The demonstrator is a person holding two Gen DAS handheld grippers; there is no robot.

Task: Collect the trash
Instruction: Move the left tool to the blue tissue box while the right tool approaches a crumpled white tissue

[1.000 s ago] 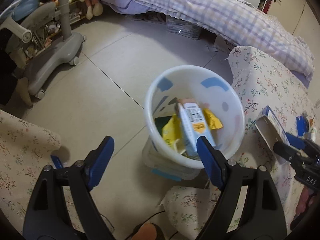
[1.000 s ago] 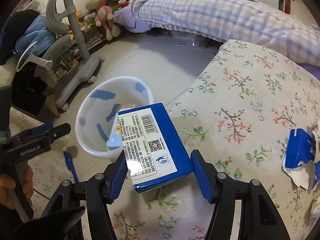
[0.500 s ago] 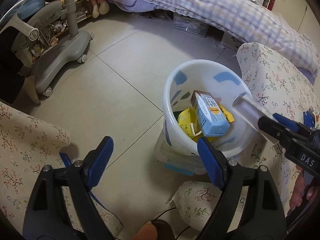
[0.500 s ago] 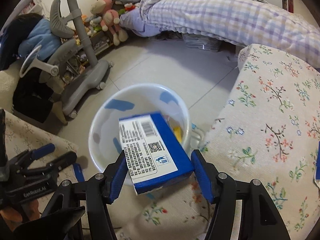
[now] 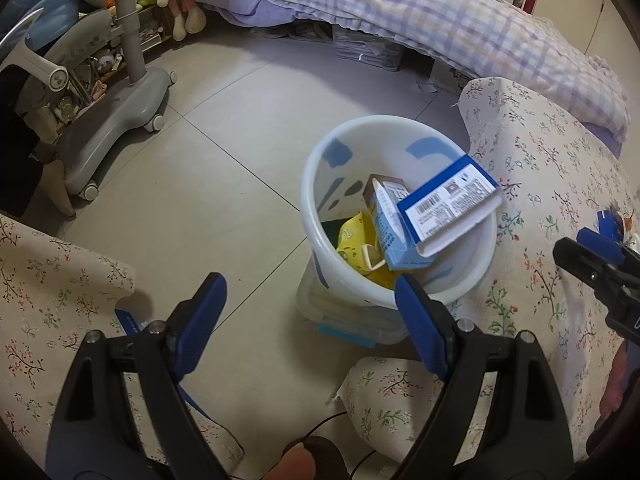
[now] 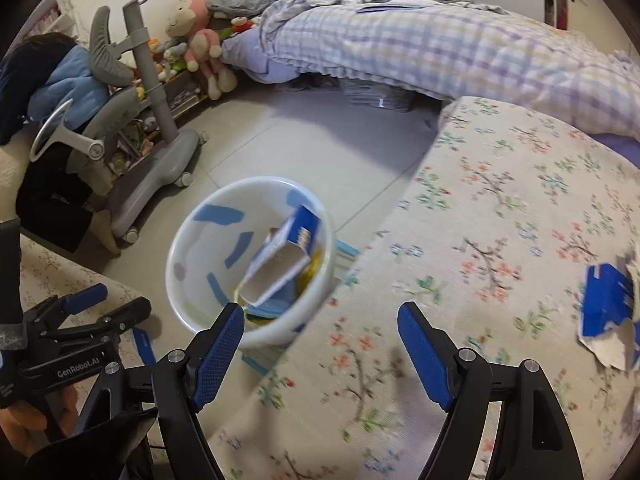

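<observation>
And the flat blue-and-white cardboard box is away. My right gripper has just been spreading its jaws, there is nothing between the blue pads now, and the box sits tipped over the round white plastic bin with blue patches, open end up, leaning on the pale blue drink carton and the crumpled yellow wrapper already inside. I judge the bin stands on the tiled floor just beside the flower-print cloth surface so that trash can go straight off the edge and in. My right gripper angles steeply down, tips over the near edge of that cloth, with the bin just to the left. My left gripper hangs on the near side of the bin, also tilted well down, jaws wide apart and gripping nothing; its right pad overlaps the bin's near rim in its own view, though I cannot tell if it touches. Over on the far right of the cloth lies a torn blue-and-white piece of packaging, which looks to me like the next pickup.
</observation>
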